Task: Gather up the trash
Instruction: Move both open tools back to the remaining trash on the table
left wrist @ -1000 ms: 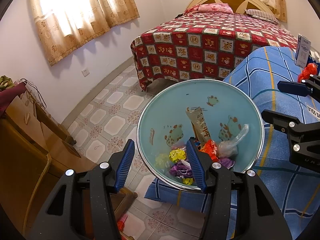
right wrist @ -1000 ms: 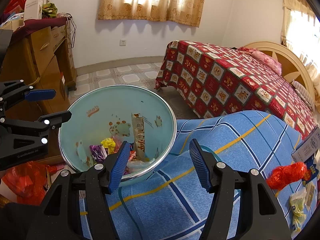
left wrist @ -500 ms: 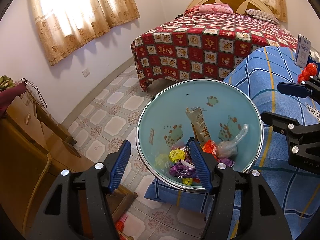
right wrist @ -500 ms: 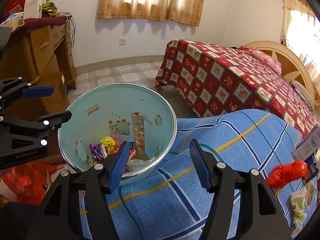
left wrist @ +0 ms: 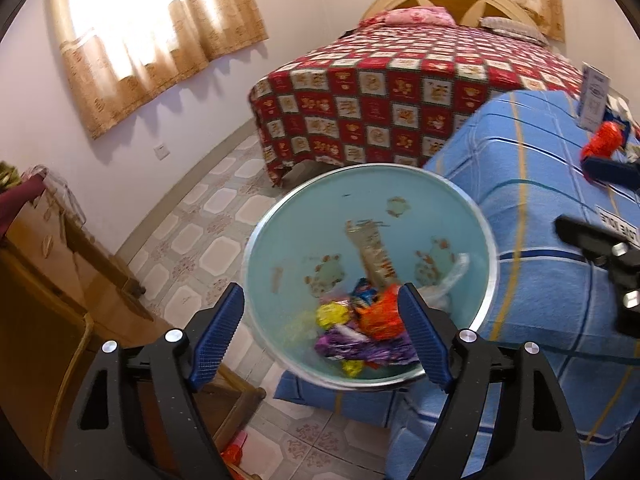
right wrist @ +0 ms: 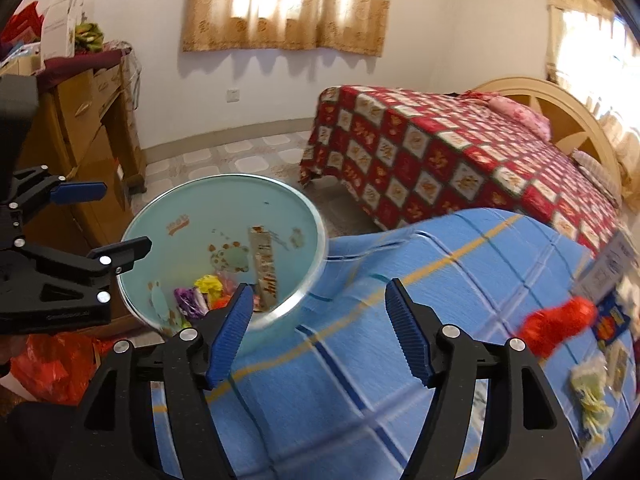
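here both tongs, left [left wrist: 320, 338] and right [right wrist: 320, 330], are opening, empty, near the bin [left wrist: 490, 256].

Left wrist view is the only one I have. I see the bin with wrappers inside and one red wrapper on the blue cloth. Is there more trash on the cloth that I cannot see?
Observer: Yes. The right wrist view shows a pale crumpled wrapper lying on the blue cloth, nearer to that camera than the red wrapper.
Operator: Is the right gripper carrying something?
Observer: No. The right gripper has nothing between its fingers. Its jaws are opening above the cloth, just to the right of the bin.
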The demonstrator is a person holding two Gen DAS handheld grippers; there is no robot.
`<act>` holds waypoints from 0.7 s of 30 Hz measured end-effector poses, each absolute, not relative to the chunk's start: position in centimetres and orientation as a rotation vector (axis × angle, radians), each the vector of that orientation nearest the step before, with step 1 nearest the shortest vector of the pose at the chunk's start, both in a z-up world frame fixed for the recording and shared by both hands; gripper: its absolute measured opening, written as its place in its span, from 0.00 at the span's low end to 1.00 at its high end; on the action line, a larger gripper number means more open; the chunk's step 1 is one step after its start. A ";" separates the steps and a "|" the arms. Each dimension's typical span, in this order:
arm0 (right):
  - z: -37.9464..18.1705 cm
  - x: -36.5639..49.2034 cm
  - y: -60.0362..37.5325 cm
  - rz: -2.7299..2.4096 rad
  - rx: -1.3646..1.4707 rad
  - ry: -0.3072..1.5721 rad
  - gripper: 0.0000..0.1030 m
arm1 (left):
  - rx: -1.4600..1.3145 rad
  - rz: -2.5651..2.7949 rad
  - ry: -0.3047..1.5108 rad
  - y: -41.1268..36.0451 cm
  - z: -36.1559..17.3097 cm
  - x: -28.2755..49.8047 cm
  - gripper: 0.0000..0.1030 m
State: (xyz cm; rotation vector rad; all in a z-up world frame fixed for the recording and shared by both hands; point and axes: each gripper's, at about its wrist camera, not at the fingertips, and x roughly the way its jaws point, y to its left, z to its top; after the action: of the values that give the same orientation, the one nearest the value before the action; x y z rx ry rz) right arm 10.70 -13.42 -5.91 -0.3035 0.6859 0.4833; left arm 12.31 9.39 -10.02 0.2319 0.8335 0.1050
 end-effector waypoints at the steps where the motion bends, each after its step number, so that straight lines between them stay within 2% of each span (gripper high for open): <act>1: -5.6 10.3 -15.1 0.455 -0.292 0.682 0.69 | 0.240 0.095 0.834 8.7 -10.1 12.4 0.76; 13: -4.9 9.0 -35.3 -0.009 -0.090 0.724 0.74 | 0.302 -0.147 0.821 -6.1 -10.9 15.4 0.76; 21: -6.8 10.8 -42.5 -0.118 -0.015 0.786 0.74 | 0.333 -0.250 0.798 -14.4 -10.9 18.6 0.76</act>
State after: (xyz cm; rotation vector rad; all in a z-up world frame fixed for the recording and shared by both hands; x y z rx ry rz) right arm 10.84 -42.55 -6.84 -0.0150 0.7860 -0.1184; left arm 18.57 -14.35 -10.93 0.3330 0.7982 -0.2501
